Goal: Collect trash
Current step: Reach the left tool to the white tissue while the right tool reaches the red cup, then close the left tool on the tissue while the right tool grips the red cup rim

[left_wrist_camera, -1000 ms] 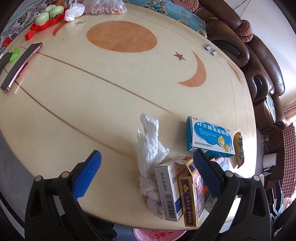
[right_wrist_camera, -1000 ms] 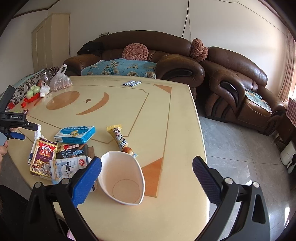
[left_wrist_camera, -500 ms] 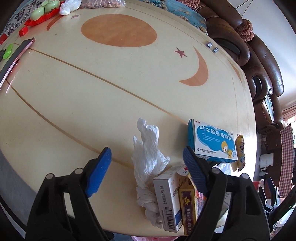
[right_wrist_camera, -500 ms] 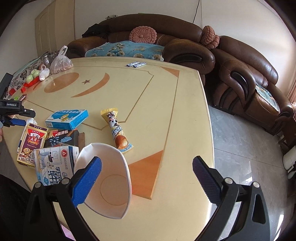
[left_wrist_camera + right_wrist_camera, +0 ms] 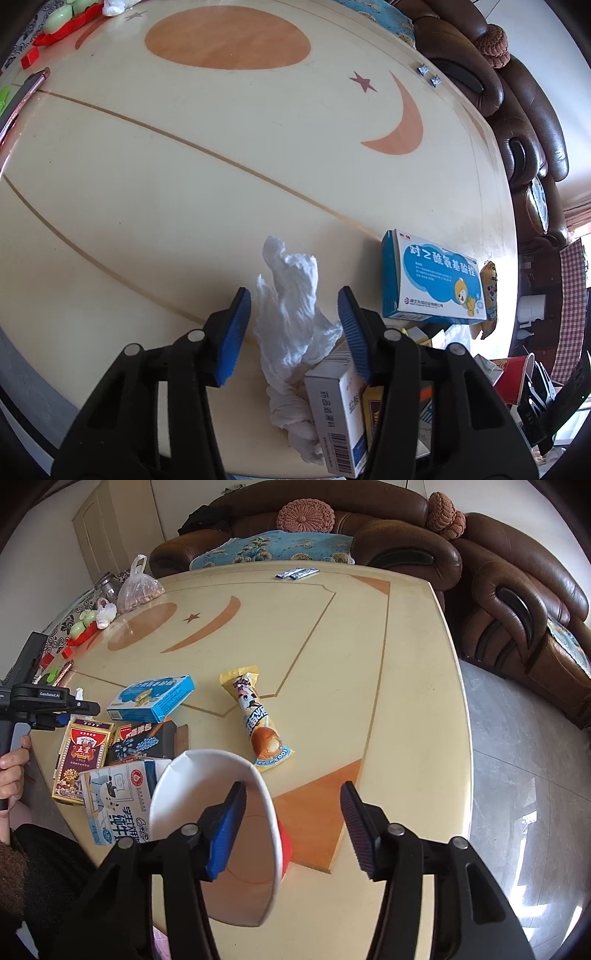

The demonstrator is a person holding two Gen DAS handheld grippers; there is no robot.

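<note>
Left tongs (image 5: 293, 325), released, straddle a crumpled white tissue (image 5: 291, 314) at the near edge of the desk (image 5: 221, 177), blue pads not visibly touching it; a white box (image 5: 338, 413) abuts the tissue. Right tongs (image 5: 291, 830), released, have one finger inside a squashed paper cup (image 5: 214, 834) at the near edge, its rim between the fingers.

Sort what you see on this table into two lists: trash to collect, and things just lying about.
Trash to collect:
crumpled tissue, between the left tool pads
paper cup, at the right tool
snack wrapper
blue medicine box
milk carton

Lying about:
phone
bag of nuts
two sachets
</note>
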